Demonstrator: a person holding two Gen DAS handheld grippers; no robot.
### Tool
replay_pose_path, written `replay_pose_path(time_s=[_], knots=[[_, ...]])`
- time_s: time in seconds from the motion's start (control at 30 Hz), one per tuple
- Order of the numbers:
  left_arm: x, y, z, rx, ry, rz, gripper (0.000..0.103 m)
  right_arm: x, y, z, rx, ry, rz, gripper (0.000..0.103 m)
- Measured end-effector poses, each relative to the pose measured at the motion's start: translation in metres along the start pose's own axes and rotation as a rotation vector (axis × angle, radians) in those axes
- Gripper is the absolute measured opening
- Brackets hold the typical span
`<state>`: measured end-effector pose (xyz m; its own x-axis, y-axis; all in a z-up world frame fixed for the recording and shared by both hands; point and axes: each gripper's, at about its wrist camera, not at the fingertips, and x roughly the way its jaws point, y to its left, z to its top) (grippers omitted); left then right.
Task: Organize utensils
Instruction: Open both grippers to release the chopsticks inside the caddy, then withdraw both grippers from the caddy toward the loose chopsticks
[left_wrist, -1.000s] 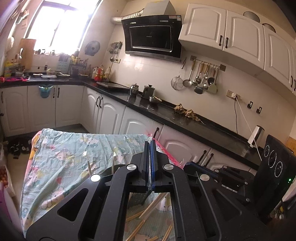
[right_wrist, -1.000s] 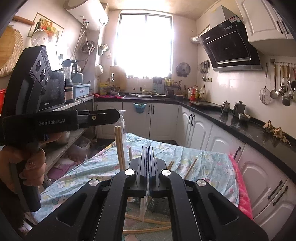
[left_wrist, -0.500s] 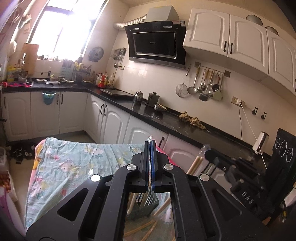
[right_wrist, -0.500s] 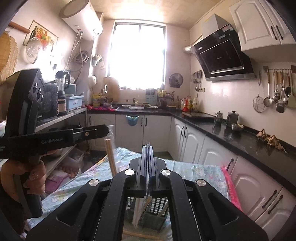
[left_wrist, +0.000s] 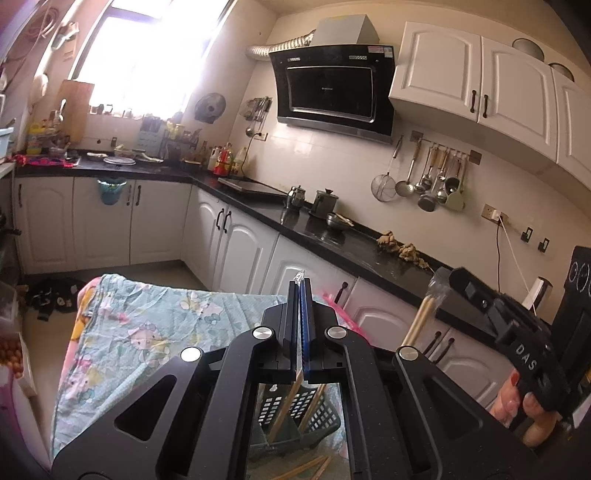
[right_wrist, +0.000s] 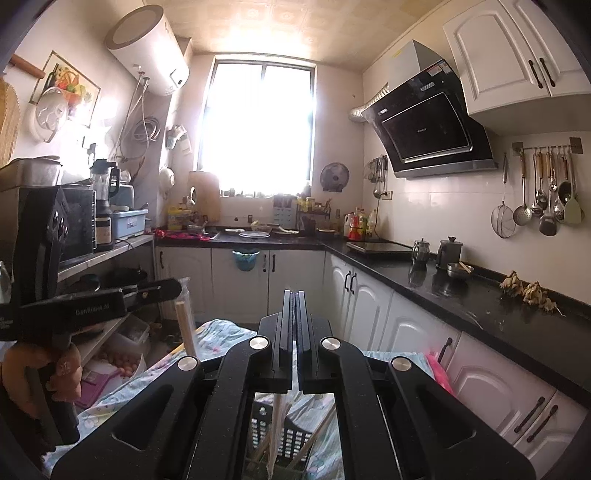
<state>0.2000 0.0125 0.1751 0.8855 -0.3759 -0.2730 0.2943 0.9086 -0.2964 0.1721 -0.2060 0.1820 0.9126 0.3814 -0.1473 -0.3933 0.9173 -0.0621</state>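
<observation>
Both tongs have risen, each clamped on wrapped wooden chopsticks (left_wrist: 419, 322) above a slotted basket (left_wrist: 295, 413).

A cloth-covered table (left_wrist: 140, 332) stands in the middle of the kitchen, with the counter (left_wrist: 332, 240) running along the wall to its right and turning under the window (right_wrist: 258, 129) behind it. On the table sits a slotted basket (left_wrist: 295, 417) with chopsticks (left_wrist: 284, 410) standing in it (more lie on the cloth before it). Ladles (right_wrist: 543, 199) hang above the counter, right of the range hood (left_wrist: 332, 92).
</observation>
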Motion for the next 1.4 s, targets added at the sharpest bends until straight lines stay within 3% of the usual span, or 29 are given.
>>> replay_pose_path(time_s=[0.23, 0.77, 0.9, 0.97, 1.03, 1.07, 1.17, 1.4], knots=[[0.019, 0.009, -0.016, -0.011, 0.033, 0.022, 0.000, 0.024, -0.003, -0.010, -0.009, 0.031, -0.014, 0.001], [0.051, 0.034, -0.071, -0.036, 0.165, 0.075, 0.000, 0.053, 0.006, -0.102, 0.046, 0.309, 0.071, 0.002], [0.055, 0.036, -0.082, -0.043, 0.200, 0.078, 0.020, 0.052, 0.013, -0.125, 0.063, 0.373, 0.085, 0.002], [0.056, 0.037, -0.086, -0.047, 0.210, 0.078, 0.021, 0.050, 0.015, -0.136, 0.075, 0.399, 0.092, 0.005], [0.056, 0.038, -0.089, -0.051, 0.219, 0.079, 0.026, 0.050, 0.015, -0.144, 0.087, 0.418, 0.088, 0.026], [0.055, 0.038, -0.091, -0.052, 0.221, 0.079, 0.032, 0.049, 0.015, -0.150, 0.101, 0.427, 0.085, 0.031], [0.051, 0.038, -0.094, -0.054, 0.223, 0.079, 0.043, 0.048, 0.014, -0.158, 0.114, 0.446, 0.083, 0.035], [0.036, 0.037, -0.105, -0.040, 0.231, 0.092, 0.072, 0.044, 0.009, -0.167, 0.143, 0.464, 0.072, 0.058]])
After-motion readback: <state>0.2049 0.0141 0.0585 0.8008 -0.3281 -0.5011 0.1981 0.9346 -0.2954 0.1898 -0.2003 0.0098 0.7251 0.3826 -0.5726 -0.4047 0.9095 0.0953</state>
